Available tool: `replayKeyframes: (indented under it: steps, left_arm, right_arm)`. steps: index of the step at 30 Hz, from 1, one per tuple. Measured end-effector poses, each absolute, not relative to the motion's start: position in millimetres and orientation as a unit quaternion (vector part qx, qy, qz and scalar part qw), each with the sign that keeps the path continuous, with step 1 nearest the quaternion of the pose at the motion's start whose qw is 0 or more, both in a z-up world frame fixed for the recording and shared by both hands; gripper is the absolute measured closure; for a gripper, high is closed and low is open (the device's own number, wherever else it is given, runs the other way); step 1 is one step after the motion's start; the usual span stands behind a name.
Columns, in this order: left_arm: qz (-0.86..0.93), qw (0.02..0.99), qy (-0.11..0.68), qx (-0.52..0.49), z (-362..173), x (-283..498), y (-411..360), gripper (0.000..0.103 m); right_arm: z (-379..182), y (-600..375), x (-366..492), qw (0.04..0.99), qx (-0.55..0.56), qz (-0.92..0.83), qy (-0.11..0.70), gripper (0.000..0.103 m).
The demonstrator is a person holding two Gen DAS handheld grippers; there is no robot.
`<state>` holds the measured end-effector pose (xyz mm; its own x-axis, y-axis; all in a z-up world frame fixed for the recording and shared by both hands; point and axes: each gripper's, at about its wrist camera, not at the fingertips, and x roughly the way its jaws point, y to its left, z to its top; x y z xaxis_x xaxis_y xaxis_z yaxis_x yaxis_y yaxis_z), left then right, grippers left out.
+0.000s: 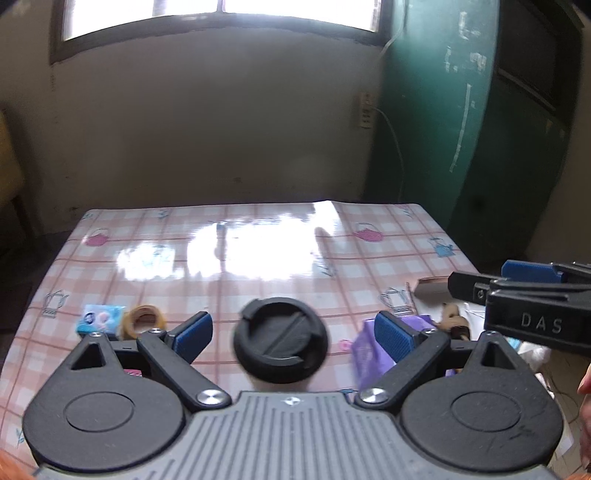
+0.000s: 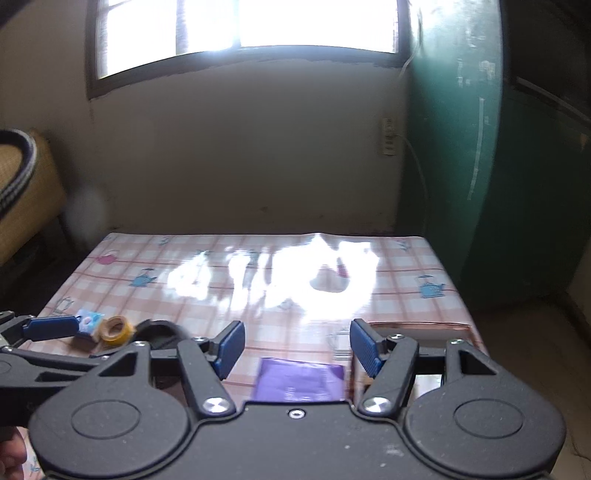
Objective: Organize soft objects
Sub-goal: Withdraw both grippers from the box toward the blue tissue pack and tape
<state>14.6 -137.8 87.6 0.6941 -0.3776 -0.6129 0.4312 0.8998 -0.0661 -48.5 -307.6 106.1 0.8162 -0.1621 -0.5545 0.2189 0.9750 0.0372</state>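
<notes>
Purple packet (image 2: 299, 382): lies flat on the checked tablecloth (image 2: 155, 291) near the front right part of the table, in front of the right gripper (image 2: 297, 349) and below the gap of its jaws; nothing touches it.
Right gripper: jaws stand apart, with 2 blue pads (image 2: 231, 347); it holds nothing.
Left gripper (image 1: 293, 332): jaws wide apart; between them and lower sits a black round lid (image 1: 280, 339), the pads do not press on it.
Black round lid: covers a pale container that is mostly hidden under it.
Blue tissue pack (image 1: 99, 319): on the left side of the cloth, touching or just beside the tape roll (image 1: 143, 320).
Tape roll: tan, leaning a little, left of the left gripper.
Cardboard box (image 2: 417, 326): at the right edge of the table, behind the right gripper; its contents are not clear.
Far half of the table: only window glare on the shiny cloth.
Wall: beige, with a window (image 2: 243, 29) on top and a green door (image 1: 436, 110) at the right.
</notes>
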Motion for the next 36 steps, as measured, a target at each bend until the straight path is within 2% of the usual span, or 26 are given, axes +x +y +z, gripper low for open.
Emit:
replayKeyframes:
  steps: [12, 21, 30, 32, 36]
  left_arm:
    - [-0.162, 0.93, 0.329, 0.005, 75.7, 35.9, -65.9, 0.006]
    - [-0.075, 0.933, 0.35, 0.007, 25.3, 91.2, 5.0, 0.005]
    - [-0.077, 0.926, 0.369, 0.035, -22.6, 153.7, 15.1, 0.004]
    - [-0.084, 0.926, 0.366, 0.041, -27.4, 166.9, 10.8, 0.001]
    - [-0.078, 0.922, 0.373, 0.062, -44.6, 191.3, 5.5, 0.0]
  right_arm:
    - [97.8, -230.1, -9.1, 0.955, 0.034, -0.038, 0.292, 0.027]
    - [88.8, -181.2, 3.5, 0.957, 0.034, 0.017, 0.288, 0.027]
    - [76.0, -142.3, 21.1, 0.955, 0.023, 0.048, 0.292, 0.027]
    - [72.2, -138.0, 27.3, 0.953, 0.023, 0.051, 0.297, 0.027]
    - [65.7, -128.6, 37.4, 0.95, 0.022, 0.053, 0.306, 0.027]
